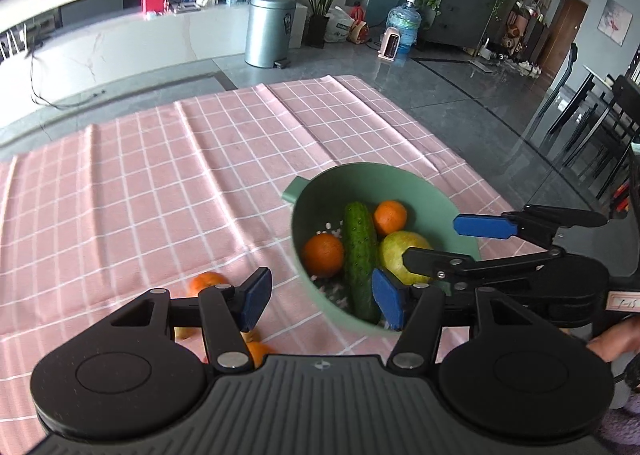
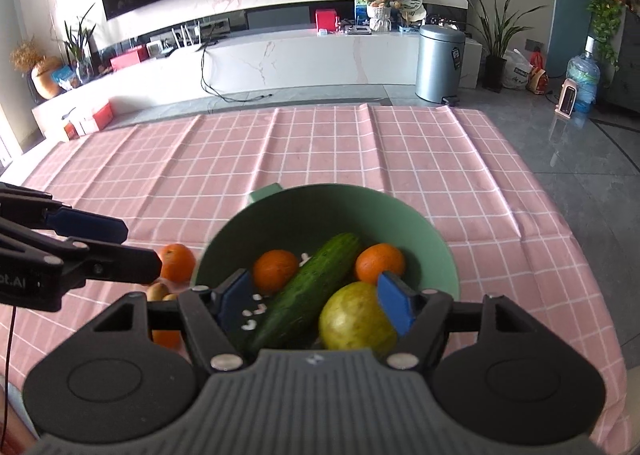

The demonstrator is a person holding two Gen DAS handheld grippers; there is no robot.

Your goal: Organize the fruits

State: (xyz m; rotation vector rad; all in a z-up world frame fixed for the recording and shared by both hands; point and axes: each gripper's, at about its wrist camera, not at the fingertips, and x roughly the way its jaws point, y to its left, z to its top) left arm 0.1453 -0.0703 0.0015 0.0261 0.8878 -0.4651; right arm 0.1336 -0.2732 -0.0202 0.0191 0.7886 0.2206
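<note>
A green bowl (image 1: 400, 179) (image 2: 332, 199) on the pink checked cloth holds a cucumber (image 1: 360, 255) (image 2: 308, 287), two oranges (image 1: 323, 254) (image 1: 390, 216) and a yellow-green pear (image 1: 396, 247) (image 2: 352, 319). My left gripper (image 1: 322, 301) is open and empty above the bowl's near-left rim. My right gripper (image 2: 316, 301) is open and empty just over the bowl, fingers either side of the cucumber and pear; it shows in the left wrist view (image 1: 444, 243). Outside the bowl lie an orange (image 1: 206, 281) (image 2: 176, 261), another orange (image 1: 256, 351) and small yellowish fruit (image 2: 158, 290).
The pink checked cloth (image 1: 160, 175) (image 2: 360, 143) covers the table. The table's right edge drops to a grey floor. A metal bin (image 1: 268, 29) and dark chairs (image 1: 592, 127) stand beyond the table. The left gripper shows at the left of the right wrist view (image 2: 116, 247).
</note>
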